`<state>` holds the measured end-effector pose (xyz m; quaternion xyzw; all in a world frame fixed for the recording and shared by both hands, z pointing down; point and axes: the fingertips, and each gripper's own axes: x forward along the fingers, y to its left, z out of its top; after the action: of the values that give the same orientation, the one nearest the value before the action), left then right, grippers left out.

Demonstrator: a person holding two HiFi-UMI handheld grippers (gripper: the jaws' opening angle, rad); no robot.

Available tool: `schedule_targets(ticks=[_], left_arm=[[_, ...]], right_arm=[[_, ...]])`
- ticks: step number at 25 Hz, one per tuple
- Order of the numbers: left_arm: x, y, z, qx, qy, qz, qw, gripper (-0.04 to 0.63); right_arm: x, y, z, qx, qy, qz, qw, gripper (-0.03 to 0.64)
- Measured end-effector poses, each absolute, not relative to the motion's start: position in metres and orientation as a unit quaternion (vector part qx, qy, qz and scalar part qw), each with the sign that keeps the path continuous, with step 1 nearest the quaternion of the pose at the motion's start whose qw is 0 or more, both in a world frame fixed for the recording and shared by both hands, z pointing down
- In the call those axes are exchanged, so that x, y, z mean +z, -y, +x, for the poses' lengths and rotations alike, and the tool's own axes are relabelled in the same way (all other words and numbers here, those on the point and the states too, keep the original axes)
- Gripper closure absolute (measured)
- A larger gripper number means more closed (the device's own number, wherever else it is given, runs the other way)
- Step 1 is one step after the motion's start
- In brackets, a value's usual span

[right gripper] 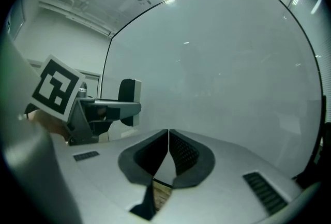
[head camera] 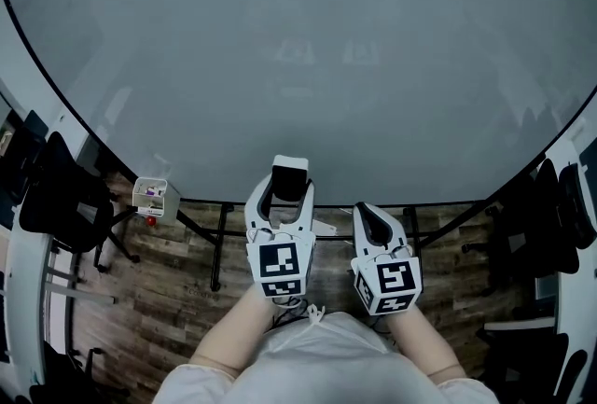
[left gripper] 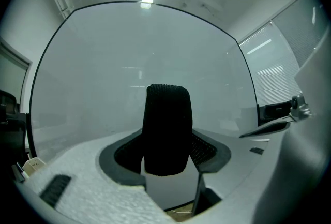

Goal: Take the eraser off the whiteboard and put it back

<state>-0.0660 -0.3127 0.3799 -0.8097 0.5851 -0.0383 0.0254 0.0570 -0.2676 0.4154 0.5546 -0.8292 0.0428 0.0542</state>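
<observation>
**Head view: eraser [head camera: 290, 178] in my grip, return to the whiteboard [head camera: 298, 48] yet to do**

I read the first half of the job as done. The eraser is not stuck on the board by itself; it sits upright between the jaws of my left hand-held gripper [head camera: 288, 199], in front of the board's lower edge. What remains, as I judge it, is to press it back onto the surface and let go. From these pictures I cannot tell whether its far end touches the board or stands just off it.

In the left gripper view the jaws stand wide, one on each side of the eraser's dark felt body, and they clamp it. The eraser rises well above the pads, with the bare grey board filling the view behind it. The right gripper view shows the same eraser from the side, with its pale back and dark face, poking out past the left jaws.

My right hand-held gripper [head camera: 378, 223] hangs just beside the left one and also faces the board. Its jaws are pressed together with nothing between them, so it takes no part for now.
</observation>
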Motion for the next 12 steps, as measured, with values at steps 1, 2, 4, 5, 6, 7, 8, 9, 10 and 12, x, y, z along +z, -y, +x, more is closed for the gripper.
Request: schedule_targets(ticks=[1, 2, 4, 5, 6, 7, 8, 9, 10, 12], left_arm=[[0.376, 0.317, -0.067, -0.037, -0.587, -0.808, 0.028, 0.337], [0.372, 0.322, -0.067, -0.035, -0.588, -0.807, 0.03, 0.337], [0.365, 0.331, -0.069, -0.032, -0.59, -0.806, 0.034, 0.337], [0.362, 0.335, -0.069, -0.03, -0.592, -0.805, 0.036, 0.337], [0.358, 0.34, -0.07, -0.029, -0.593, -0.804, 0.038, 0.337], [0.355, 0.344, -0.07, -0.027, -0.594, -0.803, 0.04, 0.337], [0.351, 0.348, -0.07, -0.025, -0.595, -0.802, 0.04, 0.337], [0.349, 0.351, -0.071, -0.023, -0.596, -0.802, 0.041, 0.337], [0.346, 0.354, -0.071, -0.022, -0.597, -0.801, 0.041, 0.337], [0.341, 0.36, -0.071, -0.021, -0.598, -0.8, 0.042, 0.337]], right_arm=[[0.416, 0.27, 0.057, 0.044, 0.829, 0.555, 0.055, 0.588], [0.416, 0.272, 0.057, 0.044, 0.829, 0.555, 0.056, 0.588], [0.416, 0.277, 0.056, 0.045, 0.829, 0.554, 0.057, 0.588], [0.416, 0.279, 0.055, 0.046, 0.829, 0.554, 0.057, 0.588], [0.417, 0.281, 0.055, 0.046, 0.83, 0.553, 0.057, 0.588], [0.417, 0.283, 0.055, 0.046, 0.83, 0.553, 0.058, 0.588], [0.418, 0.284, 0.055, 0.048, 0.83, 0.553, 0.058, 0.588], [0.419, 0.286, 0.055, 0.049, 0.83, 0.553, 0.059, 0.588], [0.42, 0.287, 0.055, 0.051, 0.83, 0.553, 0.059, 0.588], [0.421, 0.29, 0.054, 0.054, 0.829, 0.553, 0.059, 0.588]])
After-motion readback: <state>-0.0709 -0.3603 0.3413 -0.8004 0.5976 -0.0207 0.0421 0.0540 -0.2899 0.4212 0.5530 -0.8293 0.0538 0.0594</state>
